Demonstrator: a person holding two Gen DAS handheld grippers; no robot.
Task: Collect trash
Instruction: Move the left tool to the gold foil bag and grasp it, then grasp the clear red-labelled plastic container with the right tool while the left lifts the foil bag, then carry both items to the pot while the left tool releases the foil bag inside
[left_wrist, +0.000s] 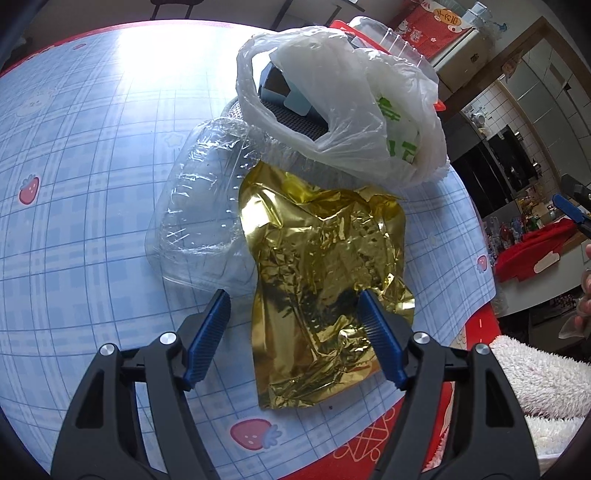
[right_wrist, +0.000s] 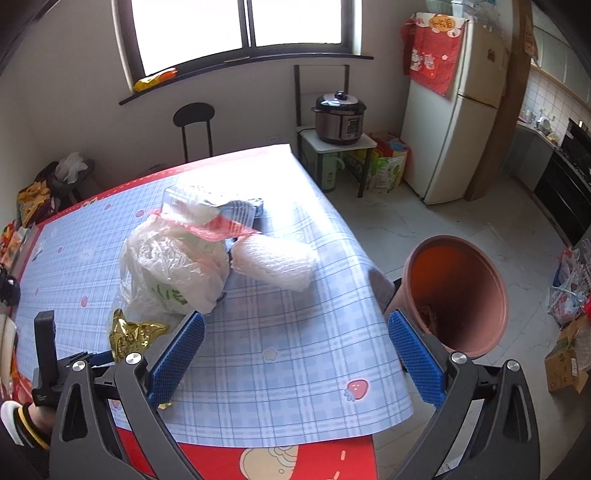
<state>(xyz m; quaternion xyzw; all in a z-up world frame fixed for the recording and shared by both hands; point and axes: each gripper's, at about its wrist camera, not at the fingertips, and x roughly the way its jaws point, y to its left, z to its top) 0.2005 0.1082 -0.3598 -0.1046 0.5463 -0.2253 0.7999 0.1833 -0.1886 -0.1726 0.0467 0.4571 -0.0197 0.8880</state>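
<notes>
Your left gripper (left_wrist: 293, 325) hung with jaws wide over the gold foil pouch (left_wrist: 317, 280) lying on the worktop (left_wrist: 92, 184) (beside a clear tray (left_wrist: 199, 206)), nothing held; next, lower and close. Your right gripper (right_wrist: 295, 354) also gaped empty.

We are seeing only part of the gold foil pouch (right_wrist: 133, 334) from the right wrist view, since the right tool's arm is covering its lower end. The white plastic bag (left_wrist: 343, 122) is hiding most of the blue box (left_wrist: 280, 88) inside it. The frame edge is cutting off the person's fuzzy sleeve (left_wrist: 543, 380).
</notes>
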